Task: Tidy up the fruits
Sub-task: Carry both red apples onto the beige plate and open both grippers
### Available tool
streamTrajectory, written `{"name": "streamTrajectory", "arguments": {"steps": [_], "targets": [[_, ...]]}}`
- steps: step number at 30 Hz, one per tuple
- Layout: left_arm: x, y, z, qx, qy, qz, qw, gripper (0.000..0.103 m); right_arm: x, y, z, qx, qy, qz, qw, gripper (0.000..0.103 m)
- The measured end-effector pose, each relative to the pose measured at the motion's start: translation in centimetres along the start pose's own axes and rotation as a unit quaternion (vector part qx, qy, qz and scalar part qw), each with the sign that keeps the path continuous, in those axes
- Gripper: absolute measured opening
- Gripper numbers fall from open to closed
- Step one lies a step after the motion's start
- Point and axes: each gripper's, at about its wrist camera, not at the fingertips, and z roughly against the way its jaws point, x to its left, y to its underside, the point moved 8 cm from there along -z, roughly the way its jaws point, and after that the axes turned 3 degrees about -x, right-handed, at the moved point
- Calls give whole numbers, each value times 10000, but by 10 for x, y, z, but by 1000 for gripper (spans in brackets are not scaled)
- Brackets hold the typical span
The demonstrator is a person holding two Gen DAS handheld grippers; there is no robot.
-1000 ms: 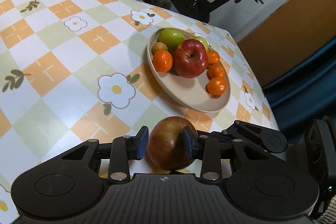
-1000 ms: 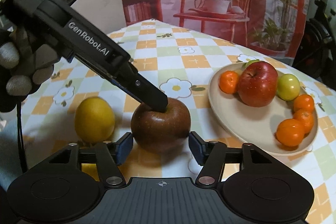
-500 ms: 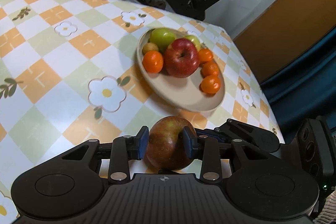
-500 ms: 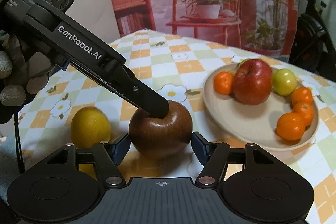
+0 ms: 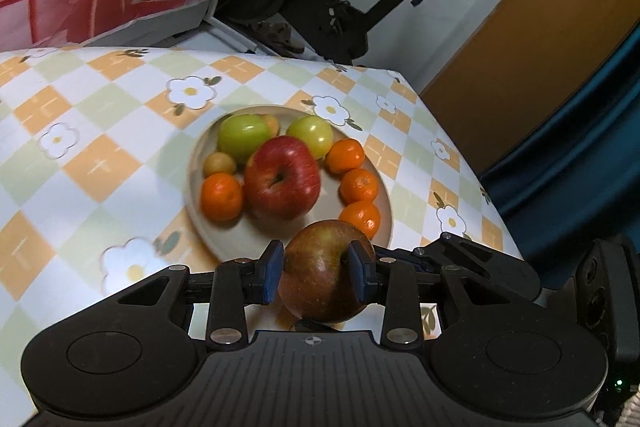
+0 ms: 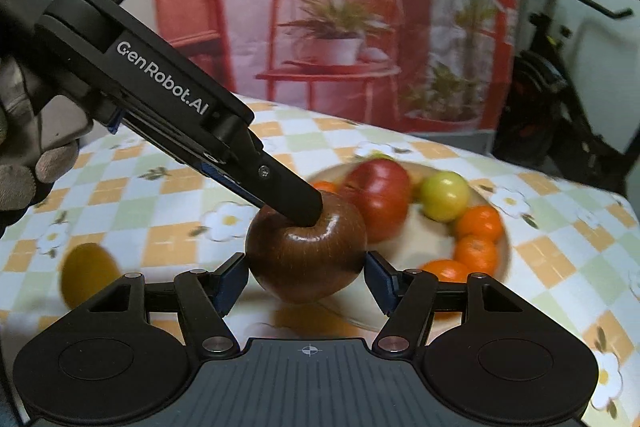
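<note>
The left tool (image 5: pixel 316 275) is clamped on a brownish-red apple (image 5: pixel 326 277), one blue pad on its flank and the other pressed in near the stem hollow, so the fruit is carried across its width and cannot roll out. The right tool (image 6: pixel 306 277) has its pads on either side of the same apple (image 6: pixel 306 253); its jaws stand apart, and whether the pads actually press the skin I cannot tell. It reads as a steadying cradle rather than a grip. The apple hangs just at the near rim of the beige plate (image 5: pixel 200 223), apparently so it can be set down in the bare near part. On the plate a large red apple (image 5: pixel 282 179) sits in the middle, with two green apples (image 5: pixel 244 137) behind it and mandarins (image 5: pixel 360 185) along the right edge. A yellow lemon-like fruit (image 6: pixel 88 273), blurred, lies alone on the checked worktop (image 5: pixel 100 163), well apart from the plate, probably next in line.
</note>
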Motion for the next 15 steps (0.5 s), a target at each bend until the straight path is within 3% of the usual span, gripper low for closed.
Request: {"name": "streamTrajectory", "arguments": {"steps": [15], "targets": [[-2, -4, -26, 177, -261, -161, 9994, 37, -19, 13, -21, 121, 272, -272, 9992, 60]]}}
